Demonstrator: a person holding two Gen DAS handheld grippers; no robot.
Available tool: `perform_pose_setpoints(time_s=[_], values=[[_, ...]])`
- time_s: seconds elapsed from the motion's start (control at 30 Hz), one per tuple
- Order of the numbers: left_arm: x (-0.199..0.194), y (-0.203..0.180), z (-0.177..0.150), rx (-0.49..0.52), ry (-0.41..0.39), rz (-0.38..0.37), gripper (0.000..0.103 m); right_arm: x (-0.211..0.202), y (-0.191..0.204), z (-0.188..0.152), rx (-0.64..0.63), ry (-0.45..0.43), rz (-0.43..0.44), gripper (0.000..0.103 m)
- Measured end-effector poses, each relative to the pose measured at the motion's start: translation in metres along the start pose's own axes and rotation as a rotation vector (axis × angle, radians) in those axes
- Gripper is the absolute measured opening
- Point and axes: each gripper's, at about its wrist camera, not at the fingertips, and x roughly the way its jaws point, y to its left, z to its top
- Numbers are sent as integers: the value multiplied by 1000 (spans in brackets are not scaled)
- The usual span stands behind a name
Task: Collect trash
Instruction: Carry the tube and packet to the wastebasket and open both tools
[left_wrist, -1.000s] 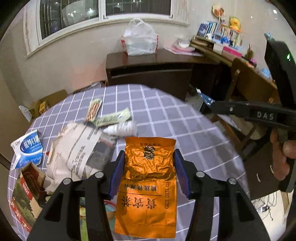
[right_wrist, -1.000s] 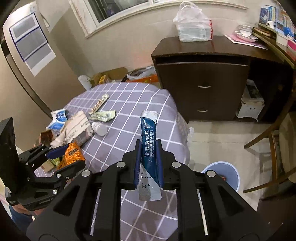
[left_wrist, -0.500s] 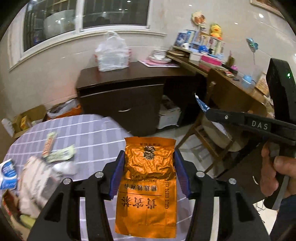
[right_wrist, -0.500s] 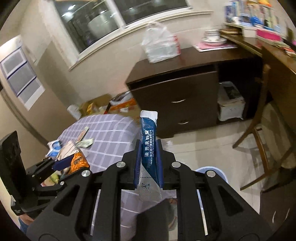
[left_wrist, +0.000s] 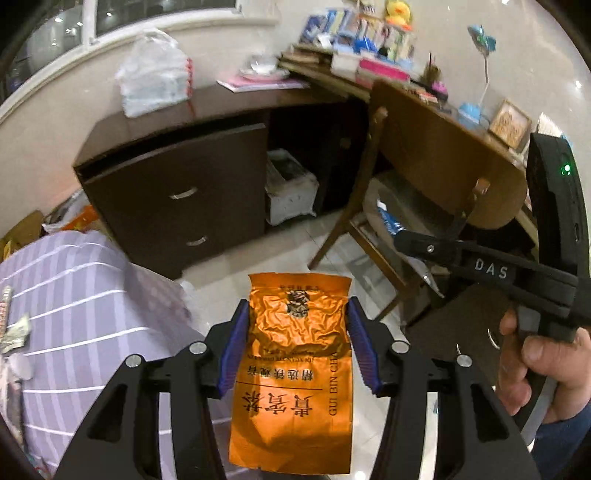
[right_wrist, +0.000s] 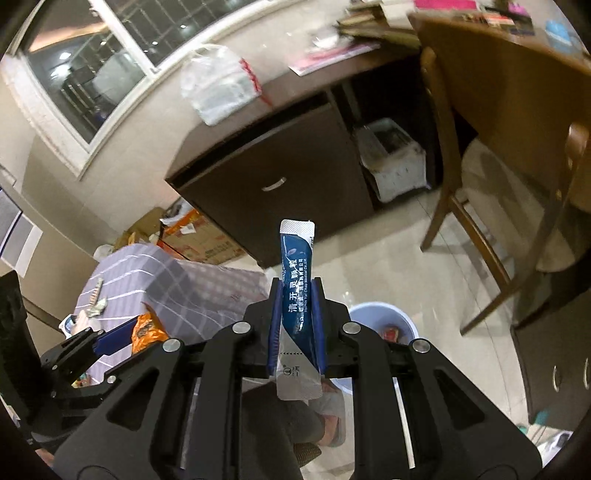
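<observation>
1. Left gripper (left_wrist: 297, 339): blue pads clamped on an orange pouch (left_wrist: 295, 373), held in the air past the edge of the checked table (left_wrist: 74, 295).
2. Right gripper (right_wrist: 296, 325): jaws closed on a blue sachet (right_wrist: 297, 295), upright between the pads.
3. Bin (right_wrist: 380, 317): pale blue, on the floor just beyond the right gripper, partly hidden.
4. Table: wrappers (right_wrist: 96, 301) lie on it.
</observation>
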Motion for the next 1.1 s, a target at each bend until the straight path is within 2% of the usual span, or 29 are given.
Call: perform_pose_setpoints(time_s=[0.2,0.37,0.4,0.43,0.47,0.5,0.53,0.57,0.63,0.67,0.7,0.9,1.1], values=[[54,-18,3,25,111,-10,52,44,-39,-12,73,95,-22,16],[88,-25,7,24,168,-17,53,73,-61,-20,131,151,-17,17],[94,-24,9,14,175,-6,58,79,-67,-22,151,159,-17,17],[96,-22,10,4,180,3,72,82,-71,-23,160,167,-18,17],[96,-21,10,-4,181,11,79,87,-74,-24,173,181,-20,25],[94,-18,12,-15,169,27,87,89,-77,-25,183,188,-21,53],[91,-15,13,-20,150,40,88,90,-81,-27,202,184,-24,68],[88,-12,14,-23,138,52,89,88,-83,-28,217,169,-23,73],[82,-7,15,-27,123,79,92,86,-85,-29,239,162,-13,79],[79,-5,15,-29,117,86,92,85,-85,-30,244,159,-18,90],[74,-1,15,-35,105,89,92,83,-84,-29,245,151,-28,94],[37,12,15,-68,33,101,93,66,-69,-24,222,115,-79,97],[-10,16,11,-57,-59,134,94,36,-40,-15,175,39,-71,97]])
